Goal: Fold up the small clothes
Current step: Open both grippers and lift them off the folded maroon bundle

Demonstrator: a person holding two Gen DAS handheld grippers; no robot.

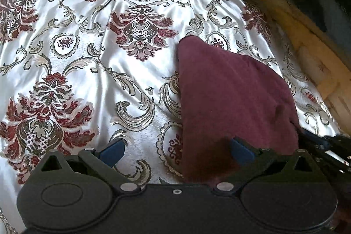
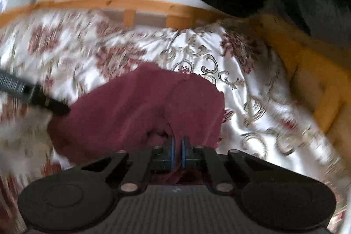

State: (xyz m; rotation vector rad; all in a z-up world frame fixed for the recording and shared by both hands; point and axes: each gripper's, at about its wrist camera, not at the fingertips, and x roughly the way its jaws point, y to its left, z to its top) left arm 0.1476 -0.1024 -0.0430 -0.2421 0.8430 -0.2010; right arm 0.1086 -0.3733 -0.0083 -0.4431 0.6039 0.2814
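Dark red cloth [image 1: 232, 91] lying on the flowery bed cover [image 1: 87, 47] near the bed's right edge, left tongs [image 1: 177, 149] spread wide with one tip over it, right tongs [image 2: 177, 146] pinching its near edge

Plain maroon garment [image 1: 232, 91], white satin bedspread [image 1: 92, 63] with dark-red and grey damask florals, blue fingers [image 1: 241, 147]

A small maroon garment [image 1: 232, 98] of soft, fleecy cloth lies partly doubled over on the patterned satin bedspread [image 1: 87, 54], toward the bed's right side. Its far end tapers to a rounded point; its near edge is bunched and lifted.
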